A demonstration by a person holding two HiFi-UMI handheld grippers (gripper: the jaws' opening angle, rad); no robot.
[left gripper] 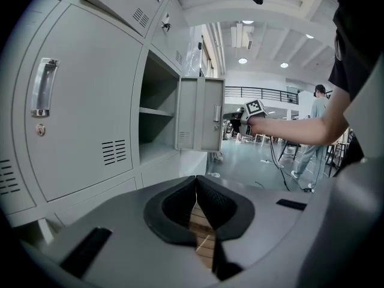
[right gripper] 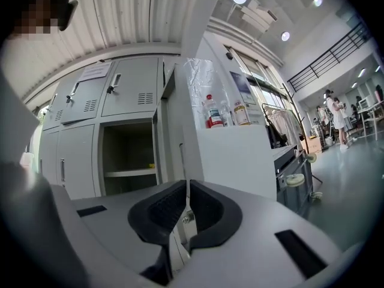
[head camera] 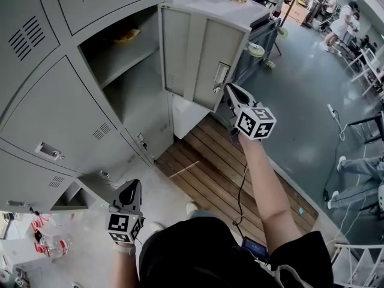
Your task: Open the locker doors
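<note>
A wooden slat platform (head camera: 210, 173) lies before grey lockers (head camera: 66, 113), and low at 7 o'clock in the head view the left gripper (head camera: 129, 188) (left gripper: 196, 186) hangs with its jaws pressed together on nothing. Farther out, at 1 o'clock, the right gripper (head camera: 229, 89) (right gripper: 187, 192) is clamped on the free edge of the locker door (head camera: 192, 50) (right gripper: 170, 131) by its handle (head camera: 221, 74). The door stands open at 12 o'clock.

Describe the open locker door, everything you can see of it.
The locker door looks like grey metal, with two long pressed panels, vent slots low down and a recessed handle near its free edge. It stands swung wide open beside its shelved compartment. The right hand-held gripper is shut on its free edge by the handle.
</note>
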